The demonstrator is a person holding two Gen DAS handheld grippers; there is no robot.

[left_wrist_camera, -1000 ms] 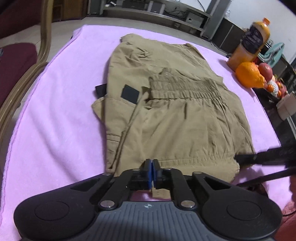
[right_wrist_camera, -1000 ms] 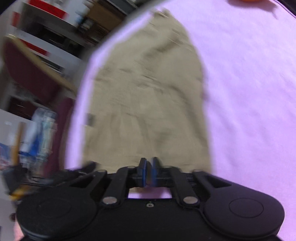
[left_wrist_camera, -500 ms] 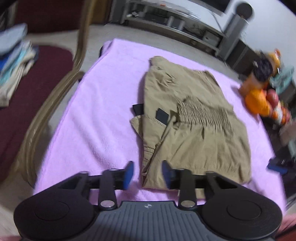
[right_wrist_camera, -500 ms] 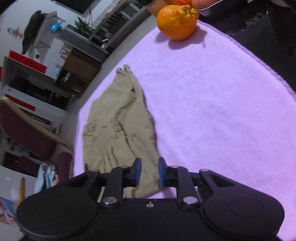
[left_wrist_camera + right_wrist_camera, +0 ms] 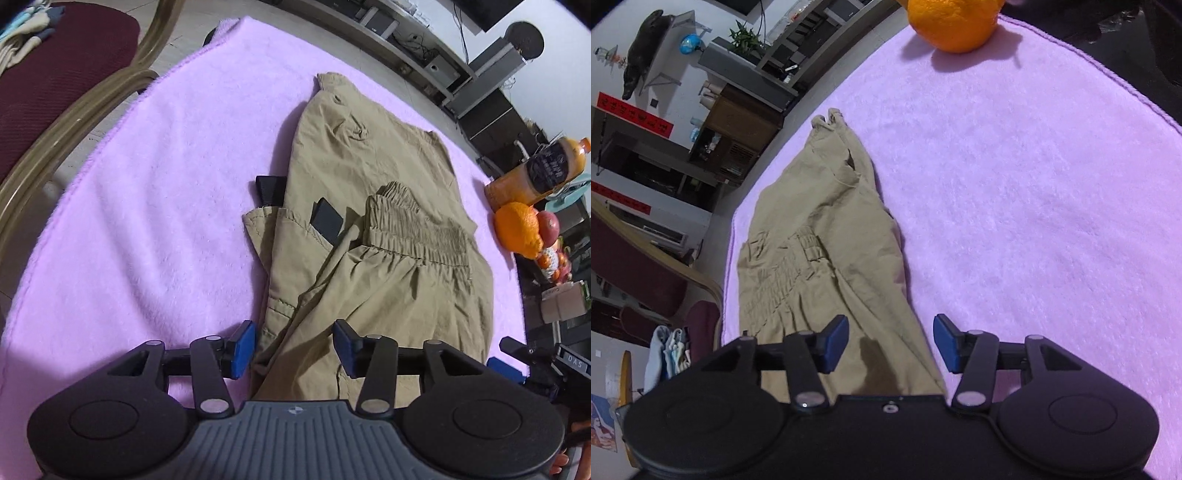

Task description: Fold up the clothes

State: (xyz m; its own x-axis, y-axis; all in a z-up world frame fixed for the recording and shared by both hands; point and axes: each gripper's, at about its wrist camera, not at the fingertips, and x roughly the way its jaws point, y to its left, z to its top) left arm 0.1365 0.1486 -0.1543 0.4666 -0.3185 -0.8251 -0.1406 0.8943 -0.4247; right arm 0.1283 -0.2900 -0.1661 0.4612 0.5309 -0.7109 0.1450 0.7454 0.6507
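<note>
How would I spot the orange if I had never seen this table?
Find the pink blanket covering the table, with tan trousers folded on it. At the blanket's edge past the trousers, beside a juice bottle, sits the orange: round, bright, dimpled, unlike the tall bottle.

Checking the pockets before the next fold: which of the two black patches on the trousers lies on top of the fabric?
The right patch, beside the waistband, lies on the khaki. The left patch pokes out from under the trousers' edge onto the pink cloth.

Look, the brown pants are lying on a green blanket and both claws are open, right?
Not quite: the blanket is pink-purple, not green, as the left wrist view shows. The brown pants do lie on it, and the left claw and right claw are open.
</note>
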